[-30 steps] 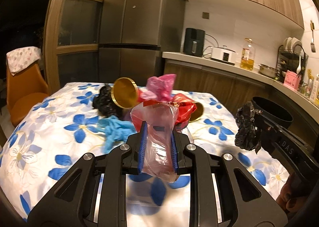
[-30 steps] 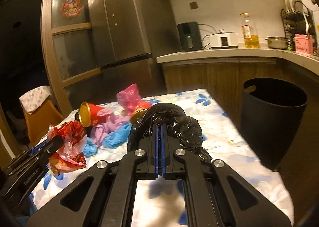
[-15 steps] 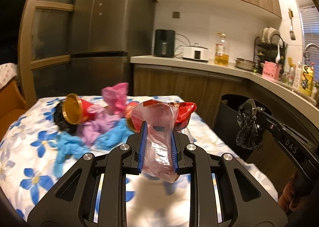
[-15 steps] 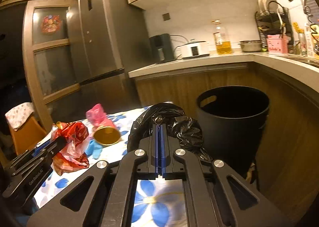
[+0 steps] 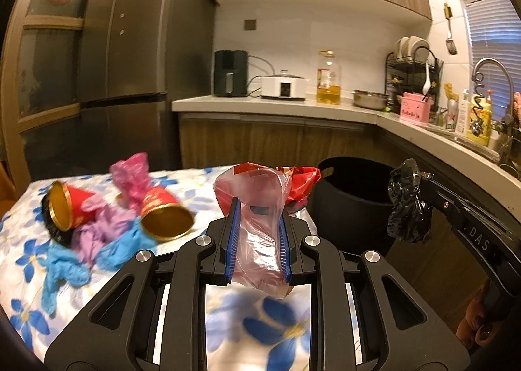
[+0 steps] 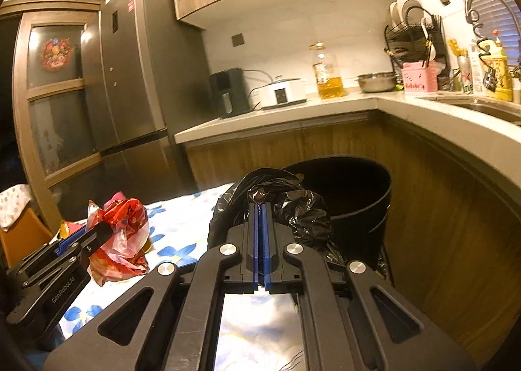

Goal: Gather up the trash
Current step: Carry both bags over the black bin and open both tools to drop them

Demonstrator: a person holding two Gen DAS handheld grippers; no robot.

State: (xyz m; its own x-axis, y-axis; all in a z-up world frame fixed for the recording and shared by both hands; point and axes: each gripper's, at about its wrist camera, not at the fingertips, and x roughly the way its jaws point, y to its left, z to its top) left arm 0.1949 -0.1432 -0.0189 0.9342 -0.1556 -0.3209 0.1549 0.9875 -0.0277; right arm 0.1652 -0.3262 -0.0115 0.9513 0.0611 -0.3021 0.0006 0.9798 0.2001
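Observation:
My left gripper (image 5: 257,208) is shut on a red and clear plastic bag (image 5: 260,201), held above the table's right end; it also shows in the right wrist view (image 6: 119,234). My right gripper (image 6: 260,208) is shut on a crumpled black plastic bag (image 6: 286,205), which also shows in the left wrist view (image 5: 407,205), just before the black trash bin (image 6: 351,188) (image 5: 351,195) beside the table. More trash lies on the flowered tablecloth (image 5: 26,260): two red and gold paper cups (image 5: 162,214), a pink bag (image 5: 132,175), purple and blue gloves (image 5: 107,240).
A wooden counter (image 6: 439,149) curves around behind and right of the bin, with appliances, an oil bottle (image 5: 329,78) and a dish rack on top. A fridge (image 5: 130,61) stands at the back left. An orange chair (image 6: 19,234) is at the table's far left.
Both grippers have swung right with their bags, from over the table toward the bin. The bin now looms larger and nearer the centre of both views.

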